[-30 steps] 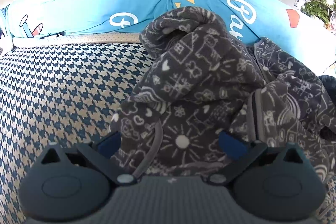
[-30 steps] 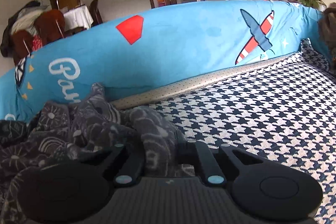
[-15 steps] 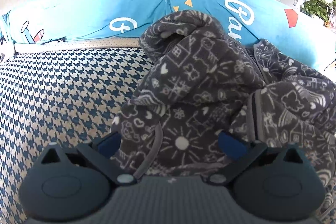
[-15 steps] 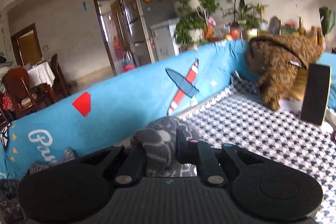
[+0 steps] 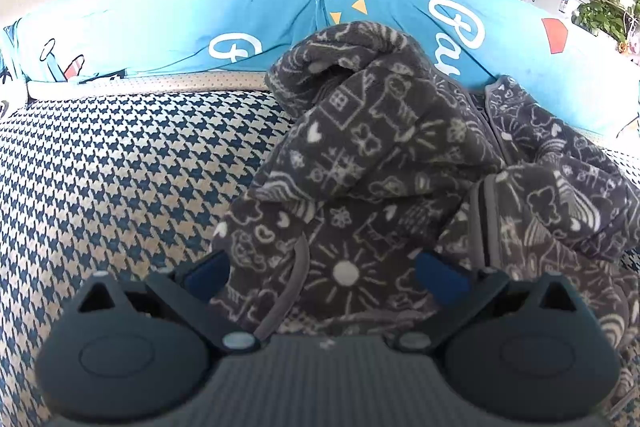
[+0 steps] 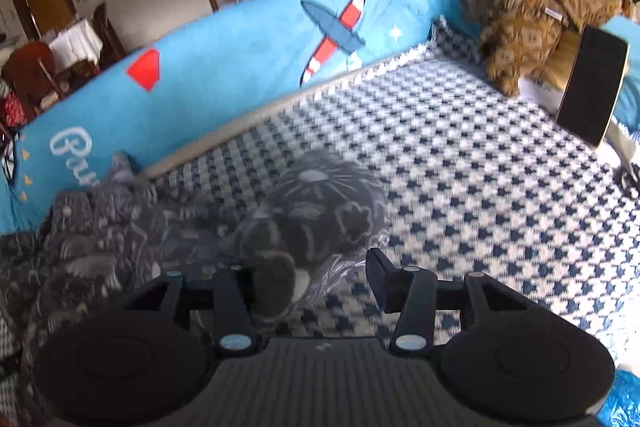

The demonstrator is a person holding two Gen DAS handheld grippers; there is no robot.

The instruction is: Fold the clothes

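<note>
Fleece garment (image 6: 312, 211) lies between opening right gripper (image 6: 316, 279).

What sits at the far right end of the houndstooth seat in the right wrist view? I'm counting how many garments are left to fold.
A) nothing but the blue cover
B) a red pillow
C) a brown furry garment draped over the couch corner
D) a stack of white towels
C: a brown furry garment hangs over the corner of the blue printed couch cover, apart from the grey doodle-print fleece.
</note>
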